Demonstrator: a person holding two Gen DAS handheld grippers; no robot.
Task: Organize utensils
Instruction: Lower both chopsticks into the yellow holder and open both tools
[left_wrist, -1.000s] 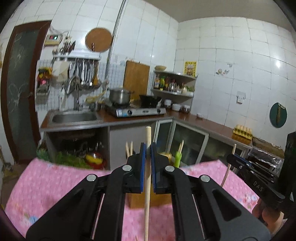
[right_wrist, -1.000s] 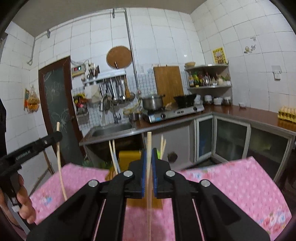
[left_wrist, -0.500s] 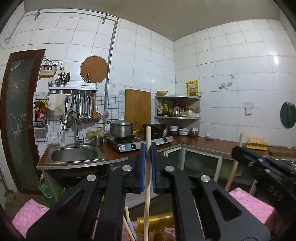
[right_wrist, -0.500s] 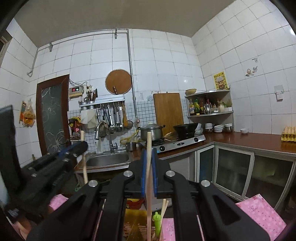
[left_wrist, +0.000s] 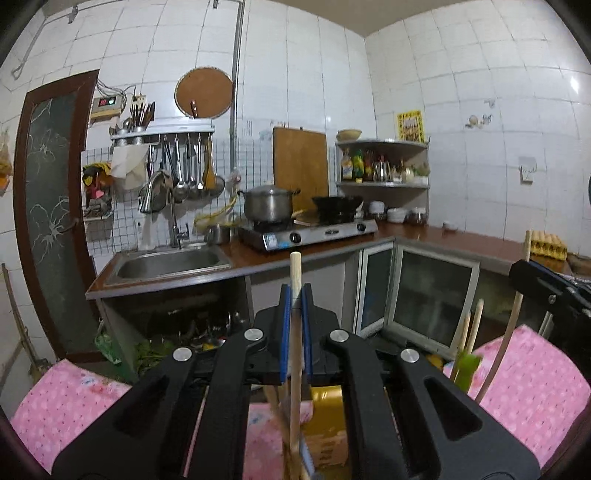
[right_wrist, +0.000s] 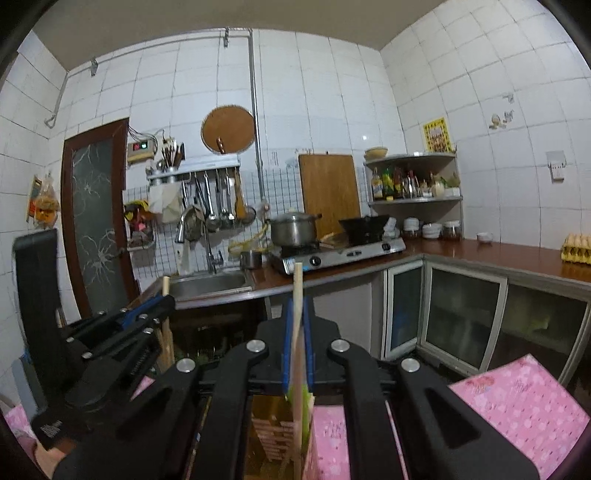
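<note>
My left gripper (left_wrist: 295, 299) is shut on a wooden chopstick (left_wrist: 295, 354) held upright; its lower end reaches down to a yellow utensil holder (left_wrist: 328, 428) on the pink tablecloth (left_wrist: 532, 384). My right gripper (right_wrist: 296, 325) is shut on another wooden chopstick (right_wrist: 297, 354), upright over a slotted utensil holder (right_wrist: 277, 435). The right gripper also shows at the right edge of the left wrist view (left_wrist: 546, 284) with its chopstick (left_wrist: 506, 339). The left gripper shows at the left of the right wrist view (right_wrist: 147, 310). More chopsticks (left_wrist: 472, 328) and a green utensil (left_wrist: 466, 369) stand in the holder.
Behind the table is a kitchen counter with a sink (left_wrist: 170, 262), a gas stove (left_wrist: 310, 232) with a pot (left_wrist: 269, 203), and a tray of eggs (left_wrist: 546, 245). Glass-door cabinets (left_wrist: 432, 295) stand below the counter. Hanging utensils (left_wrist: 188, 170) line the wall.
Both grippers have tilted downward, so the table and utensil holder have come back into view. Each still holds its chopstick upright, now lower toward the holder.
</note>
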